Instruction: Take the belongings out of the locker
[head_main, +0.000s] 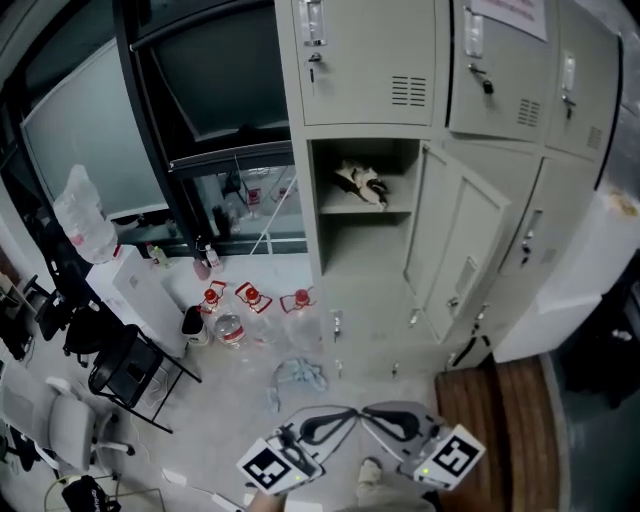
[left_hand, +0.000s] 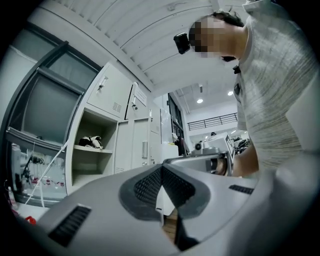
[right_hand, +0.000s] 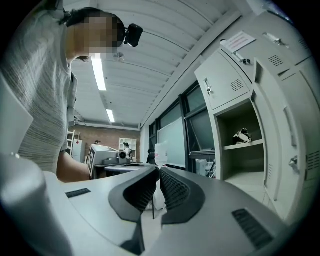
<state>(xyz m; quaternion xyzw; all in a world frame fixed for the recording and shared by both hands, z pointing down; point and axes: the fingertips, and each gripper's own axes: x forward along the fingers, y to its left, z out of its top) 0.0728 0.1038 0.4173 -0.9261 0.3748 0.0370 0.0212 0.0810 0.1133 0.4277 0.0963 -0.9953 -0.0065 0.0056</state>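
Left gripper (left_hand: 161, 169) and right gripper (right_hand: 159, 171): jaws closed, empty. Black-and-white item (head_main: 362, 183) lies on far locker shelf (head_main: 395, 212). Hazard: closed jaws may shove it rearward; right gripper may strike open door (head_main: 455, 250).

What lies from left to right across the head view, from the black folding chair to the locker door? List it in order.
black folding chair → clear bottle → blue cloth → belongings on the locker shelf → open locker door
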